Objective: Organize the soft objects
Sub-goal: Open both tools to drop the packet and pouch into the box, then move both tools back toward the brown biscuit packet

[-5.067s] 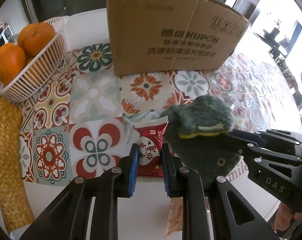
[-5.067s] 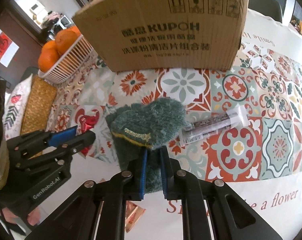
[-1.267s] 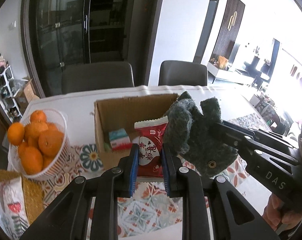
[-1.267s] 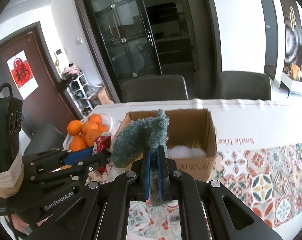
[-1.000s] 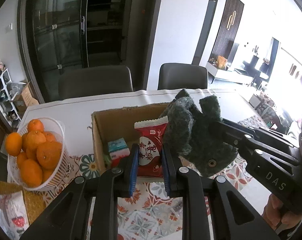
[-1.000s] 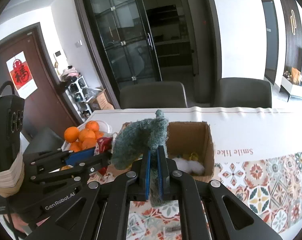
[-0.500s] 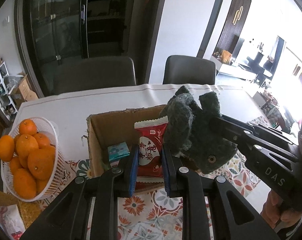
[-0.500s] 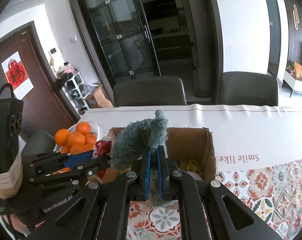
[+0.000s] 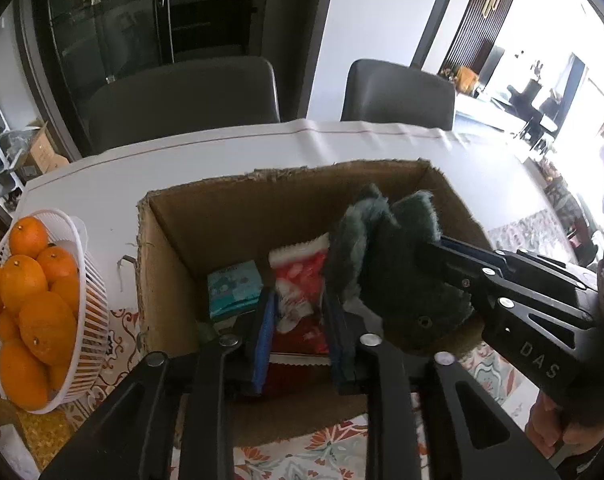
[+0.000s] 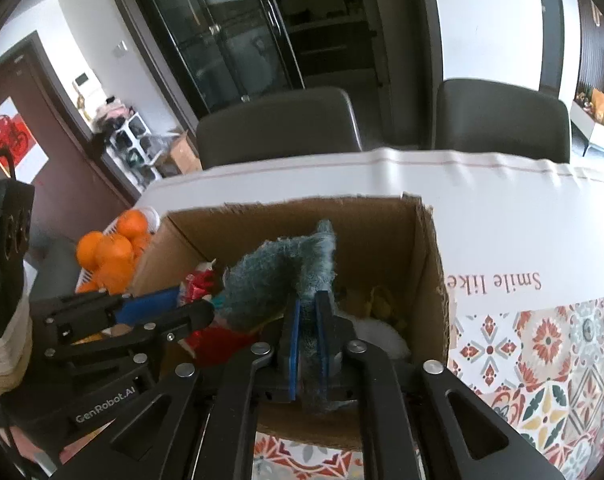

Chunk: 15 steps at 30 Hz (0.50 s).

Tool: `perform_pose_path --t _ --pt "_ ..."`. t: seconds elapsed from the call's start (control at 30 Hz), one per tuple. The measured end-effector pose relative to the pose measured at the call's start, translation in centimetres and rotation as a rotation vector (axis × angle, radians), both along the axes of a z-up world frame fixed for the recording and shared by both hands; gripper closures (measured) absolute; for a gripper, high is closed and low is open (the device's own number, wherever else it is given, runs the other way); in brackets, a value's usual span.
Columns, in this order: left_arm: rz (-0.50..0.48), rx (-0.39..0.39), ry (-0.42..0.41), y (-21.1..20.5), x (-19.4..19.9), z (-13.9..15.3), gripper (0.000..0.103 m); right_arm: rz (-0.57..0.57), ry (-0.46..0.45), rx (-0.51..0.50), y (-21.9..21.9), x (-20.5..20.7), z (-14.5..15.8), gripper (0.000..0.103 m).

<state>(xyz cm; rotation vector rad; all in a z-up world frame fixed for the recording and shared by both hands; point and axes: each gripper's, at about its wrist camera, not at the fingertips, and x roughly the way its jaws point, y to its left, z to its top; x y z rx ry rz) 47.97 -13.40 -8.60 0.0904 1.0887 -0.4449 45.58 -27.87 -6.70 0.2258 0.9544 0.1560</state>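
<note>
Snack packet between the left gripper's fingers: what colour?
Red with white print, on the snack packet; left wrist view shows it best.

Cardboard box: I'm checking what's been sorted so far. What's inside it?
Inside the cardboard box: a teal packet by the left wall, something white and fluffy and something yellow on the right. The grippers and their loads cover the middle of the floor.

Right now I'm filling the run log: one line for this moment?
left gripper: opening, red packet between | right gripper: shut on green sock | both over cardboard box
</note>
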Motion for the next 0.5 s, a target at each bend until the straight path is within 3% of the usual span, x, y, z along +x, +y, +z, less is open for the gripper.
perform_pose_path --t 0.1,0.17,0.27,0.5 --pt "0.006 0.018 -0.018 0.0 -0.3 0.1 0.056 -0.017 0.004 -0.019 -0.5 -0.3 -0.1 0.087" --pt "0.017 0.032 -0.029 0.0 -0.7 0.3 0.054 -0.044 -0.001 -0.026 -0.9 -0.8 0.2 0.074" --pt "0.027 0.033 -0.047 0.4 -1.5 1.0 0.048 -0.061 -0.01 -0.036 -1.1 -1.5 0.7 0.066" --pt "0.068 0.058 -0.096 1.6 -4.5 2.8 0.044 -0.076 -0.028 -0.085 -0.9 -4.0 2.3 0.055"
